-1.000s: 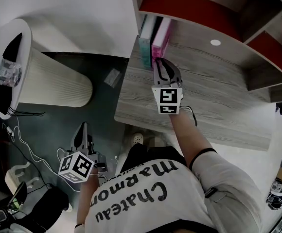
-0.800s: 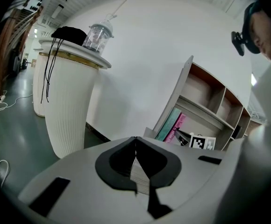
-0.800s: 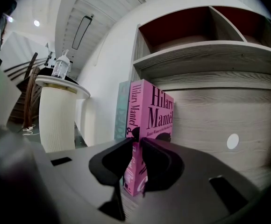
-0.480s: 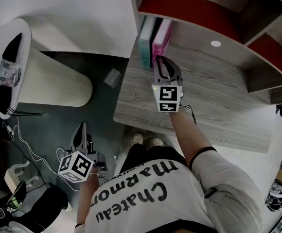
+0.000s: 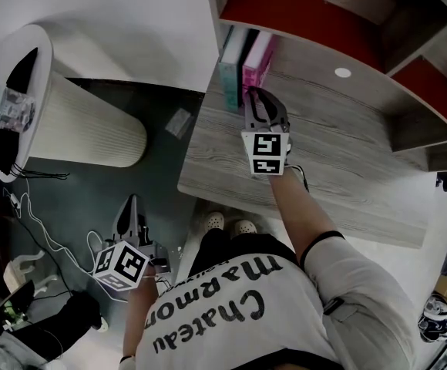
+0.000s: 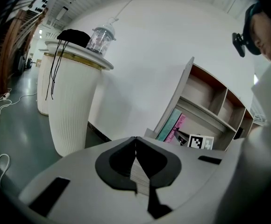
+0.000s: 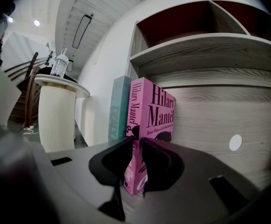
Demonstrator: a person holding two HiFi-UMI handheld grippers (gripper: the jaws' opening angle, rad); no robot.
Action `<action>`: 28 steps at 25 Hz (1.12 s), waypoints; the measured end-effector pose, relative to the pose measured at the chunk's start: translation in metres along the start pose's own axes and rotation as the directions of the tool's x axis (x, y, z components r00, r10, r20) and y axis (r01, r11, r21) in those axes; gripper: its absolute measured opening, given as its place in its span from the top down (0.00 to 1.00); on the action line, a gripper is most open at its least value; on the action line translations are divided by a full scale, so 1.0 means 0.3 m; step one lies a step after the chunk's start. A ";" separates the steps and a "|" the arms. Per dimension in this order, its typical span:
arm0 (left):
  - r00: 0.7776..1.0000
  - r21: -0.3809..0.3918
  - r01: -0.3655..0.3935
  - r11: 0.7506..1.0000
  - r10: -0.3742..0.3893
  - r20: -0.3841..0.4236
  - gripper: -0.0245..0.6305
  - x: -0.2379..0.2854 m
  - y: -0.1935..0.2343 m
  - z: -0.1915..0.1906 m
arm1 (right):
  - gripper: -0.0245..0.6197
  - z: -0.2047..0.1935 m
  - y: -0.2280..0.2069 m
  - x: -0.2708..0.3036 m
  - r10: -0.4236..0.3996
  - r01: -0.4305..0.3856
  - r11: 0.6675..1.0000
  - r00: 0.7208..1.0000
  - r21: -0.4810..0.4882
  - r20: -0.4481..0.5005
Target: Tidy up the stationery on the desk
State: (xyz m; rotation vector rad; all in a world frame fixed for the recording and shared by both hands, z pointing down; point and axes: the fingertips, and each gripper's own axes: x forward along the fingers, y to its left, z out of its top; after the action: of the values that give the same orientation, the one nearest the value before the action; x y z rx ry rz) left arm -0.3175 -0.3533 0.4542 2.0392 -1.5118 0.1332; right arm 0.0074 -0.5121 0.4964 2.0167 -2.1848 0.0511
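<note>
Right gripper (image 5: 252, 92) is clamping the spine of the upright pink paperback book (image 7: 155, 118), standing directly ahead beside a teal book (image 5: 229, 74) on the grey wood-grain table (image 5: 339, 156); left gripper (image 5: 133, 200), clenched empty, is hanging well away.

We are reading "Hilary Mantel" in large dark letters on the front cover of the pink book (image 7: 156, 120), and the same name is running along its spine. A smaller line under it is staying illegible to us. The teal book (image 7: 119, 107) just beside it is carrying pale spine lettering too faint to read. The person's shirt (image 5: 231, 307) is showing "Chateau Marmo".
</note>
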 end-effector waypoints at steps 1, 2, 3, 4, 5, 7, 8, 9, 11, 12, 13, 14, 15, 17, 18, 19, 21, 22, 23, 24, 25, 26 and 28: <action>1.000 -0.004 -0.003 1.000 0.003 0.003 0.94 -0.005 -0.002 -0.003 | 0.84 -0.002 0.000 0.001 0.004 -0.004 1.000 1.000 -0.001 -0.002; 1.000 -0.008 -0.007 1.000 0.007 0.006 0.94 -0.012 -0.005 -0.005 | 0.84 -0.005 0.000 0.002 0.008 -0.008 1.000 1.000 0.000 -0.005; 1.000 -0.011 -0.010 1.000 0.010 0.009 0.94 -0.019 -0.008 -0.007 | 0.84 -0.009 -0.001 0.000 0.010 -0.010 1.000 1.000 0.005 -0.010; 1.000 -0.012 -0.012 1.000 0.012 0.011 0.94 -0.027 -0.010 -0.009 | 0.85 -0.014 -0.003 -0.004 0.011 -0.010 1.000 1.000 0.014 -0.016; 1.000 -0.012 -0.015 1.000 0.015 0.011 0.94 -0.036 -0.012 -0.011 | 0.85 -0.019 -0.004 -0.013 0.011 -0.010 1.000 1.000 0.025 -0.022; 1.000 -0.012 -0.019 1.000 0.019 0.013 0.94 -0.051 -0.013 -0.015 | 0.84 -0.028 -0.002 -0.034 0.012 -0.010 0.999 0.999 0.050 -0.031; 1.000 -0.013 -0.018 1.000 0.019 0.015 0.94 -0.057 -0.012 -0.014 | 0.84 -0.035 0.000 -0.044 0.011 -0.009 0.998 0.999 0.061 -0.036; 1.000 -0.016 -0.016 1.000 0.016 0.018 0.94 -0.060 -0.012 -0.013 | 0.84 -0.044 0.003 -0.053 0.011 -0.008 0.998 0.999 0.069 -0.043; 1.000 -0.022 -0.004 1.000 0.005 0.027 0.94 -0.063 -0.018 -0.010 | 0.84 -0.063 0.012 -0.074 0.018 -0.013 0.996 0.998 0.083 -0.068; 1.000 -0.022 0.005 1.000 -0.004 0.030 0.94 -0.063 -0.026 -0.009 | 0.84 -0.070 0.018 -0.089 0.023 -0.015 0.996 0.996 0.093 -0.085; 0.999 -0.021 0.018 1.000 -0.017 0.033 0.94 -0.061 -0.037 -0.009 | 0.84 -0.075 0.022 -0.108 0.024 -0.013 0.994 0.995 0.107 -0.101; 0.999 -0.017 0.034 0.999 -0.033 0.035 0.94 -0.056 -0.053 -0.008 | 0.84 -0.076 0.023 -0.130 0.023 -0.008 0.992 0.993 0.128 -0.115; 0.998 -0.011 0.054 0.999 -0.053 0.037 0.94 -0.049 -0.070 -0.006 | 0.84 -0.078 0.024 -0.154 0.022 -0.002 0.988 0.991 0.152 -0.129; 0.994 -0.002 0.098 0.995 -0.098 0.041 0.94 -0.038 -0.113 -0.006 | 0.85 -0.084 0.024 -0.207 0.014 0.018 0.983 0.985 0.182 -0.172; 0.992 0.002 0.122 0.993 -0.122 0.044 0.94 -0.036 -0.137 -0.008 | 0.86 -0.088 0.023 -0.239 0.006 0.031 0.983 0.980 0.183 -0.198; 0.988 0.006 0.146 0.989 -0.147 0.047 0.94 -0.037 -0.163 -0.010 | 0.87 -0.089 0.022 -0.274 -0.003 0.043 0.983 0.976 0.180 -0.219; 0.979 0.016 0.196 0.980 -0.197 0.055 0.94 -0.049 -0.216 -0.012 | 0.90 -0.076 0.021 -0.350 -0.013 0.058 0.981 0.972 0.187 -0.235; 0.974 0.021 0.219 0.975 -0.220 0.059 0.94 -0.061 -0.242 -0.013 | 0.90 -0.063 0.021 -0.389 -0.014 0.062 0.978 0.972 0.198 -0.233; 0.968 0.025 0.242 0.970 -0.243 0.061 0.94 -0.077 -0.267 -0.015 | 0.91 -0.045 0.023 -0.429 -0.016 0.065 0.975 0.974 0.210 -0.226; 0.962 0.028 0.264 0.964 -0.265 0.063 0.94 -0.096 -0.291 -0.019 | 0.91 -0.026 0.026 -0.470 -0.020 0.068 0.973 0.976 0.219 -0.216; 0.956 0.031 0.286 0.958 -0.287 0.064 0.94 -0.117 -0.313 -0.023 | 0.91 -0.005 0.030 -0.513 -0.026 0.073 0.972 0.978 0.223 -0.206; 0.949 0.037 0.308 0.951 -0.310 0.064 0.94 -0.139 -0.334 -0.027 | 0.92 0.015 0.034 -0.557 -0.034 0.078 0.971 0.980 0.224 -0.196; 0.933 0.054 0.351 0.935 -0.354 0.064 0.94 -0.186 -0.374 -0.033 | 0.92 0.057 0.045 -0.651 -0.048 0.089 0.968 0.983 0.233 -0.176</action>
State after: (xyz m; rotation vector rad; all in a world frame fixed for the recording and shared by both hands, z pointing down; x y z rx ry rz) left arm -0.2333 -0.2813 0.3948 2.3352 -1.1655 -0.0529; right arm 0.0066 -0.3207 0.4523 2.1200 -2.0869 0.4820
